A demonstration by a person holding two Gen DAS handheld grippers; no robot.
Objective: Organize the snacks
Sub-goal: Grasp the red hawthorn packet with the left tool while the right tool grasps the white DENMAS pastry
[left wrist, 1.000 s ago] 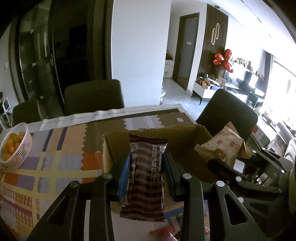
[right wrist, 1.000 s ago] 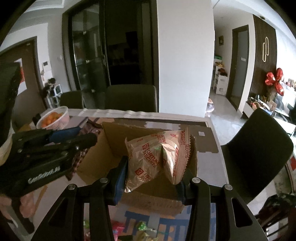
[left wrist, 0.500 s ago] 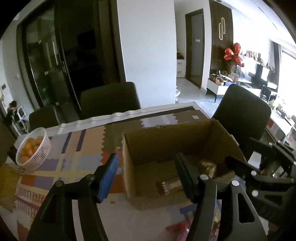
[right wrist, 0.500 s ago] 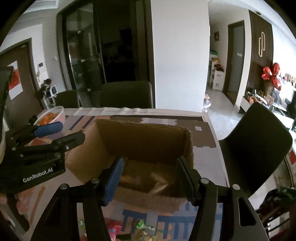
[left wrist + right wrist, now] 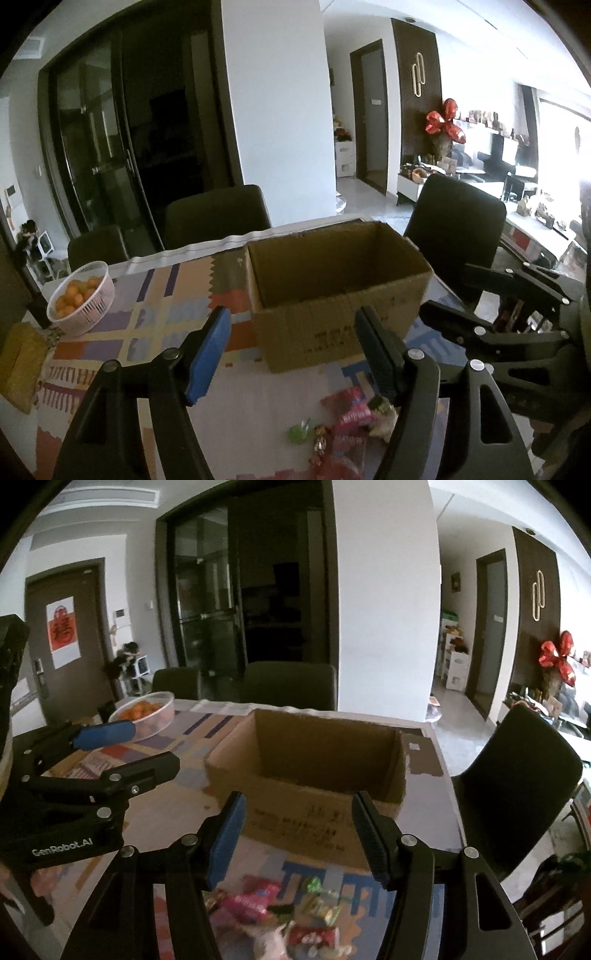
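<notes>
A white basket (image 5: 83,295) of oranges sits near the table's far left corner, on a cloth (image 5: 147,325) patterned in coloured blocks. In the right wrist view the same basket (image 5: 146,716) shows beyond the blue pad of the left gripper. Two dark chairs (image 5: 218,214) stand along the table's far edge.

The left gripper (image 5: 291,354) hangs over the near part of the table with its jaws opening and nothing between them; through the gap shows the cloth and the near wall of the box. Its blue-padded left finger (image 5: 208,350) and dark right finger stand well apart.

The box (image 5: 332,288), brown cardboard and open at the top, stands in the middle of the table toward the right edge. Its inside is in shadow, and what lies in it cannot be told from either view.

The snacks (image 5: 347,417), a loose heap of red, pink and green wrappers, lie near the table's front edge, just in front of the box and below both grippers. In the right wrist view the heap (image 5: 288,912) is blurred.

The right gripper (image 5: 297,830) is beside the left one, to its right, pointing at the box's near wall (image 5: 306,819). Its jaws stand moderately wide and hold nothing. A third dark chair (image 5: 517,775) stands at the table's right edge.
</notes>
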